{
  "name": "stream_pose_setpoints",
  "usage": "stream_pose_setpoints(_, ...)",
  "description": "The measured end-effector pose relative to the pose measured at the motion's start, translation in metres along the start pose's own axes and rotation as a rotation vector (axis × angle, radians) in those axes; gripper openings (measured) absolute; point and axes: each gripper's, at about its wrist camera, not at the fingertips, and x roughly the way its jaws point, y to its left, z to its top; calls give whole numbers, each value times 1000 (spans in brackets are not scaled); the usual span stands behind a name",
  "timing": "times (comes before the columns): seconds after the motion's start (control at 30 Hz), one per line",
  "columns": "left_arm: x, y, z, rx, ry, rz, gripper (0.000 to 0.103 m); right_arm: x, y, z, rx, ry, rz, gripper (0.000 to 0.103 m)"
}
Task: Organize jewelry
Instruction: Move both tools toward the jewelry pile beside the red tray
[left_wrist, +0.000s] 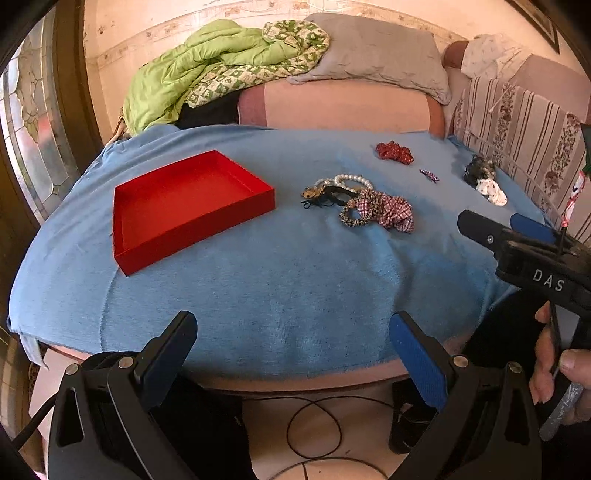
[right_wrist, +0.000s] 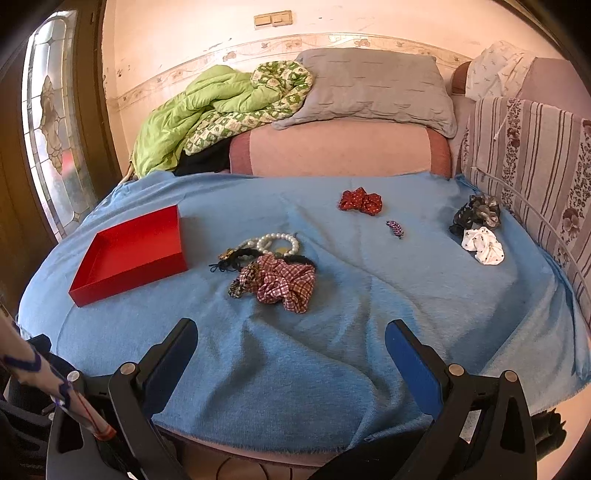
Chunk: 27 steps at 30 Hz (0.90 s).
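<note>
The left gripper (left_wrist: 291, 347) and right gripper (right_wrist: 291, 350) both hang spread and empty over the near edge of the blue blanket (right_wrist: 295, 369); their bases are cut off below. Mid-blanket lies a tangled jewelry pile (right_wrist: 273, 266), pearl strand (right_wrist: 279, 240) over checked scrunchie (right_wrist: 286, 282), individual pieces hard to separate, just right of the empty red tray (right_wrist: 129, 251).

Fuzzy matt blue cloth (right_wrist: 332, 350), glossy pearl beads (right_wrist: 277, 238), matt red box (right_wrist: 129, 254).
</note>
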Motion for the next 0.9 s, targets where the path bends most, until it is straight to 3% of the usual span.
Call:
stream_pose_setpoints(0.4, 17, 3, 5, -3, 14, 83, 103, 5, 2, 0, -13, 20, -2, 103)
stream_pose_setpoints(0.9, 42, 9, 3, -5, 71, 91, 103, 21, 5, 0, -22, 66, -9, 99)
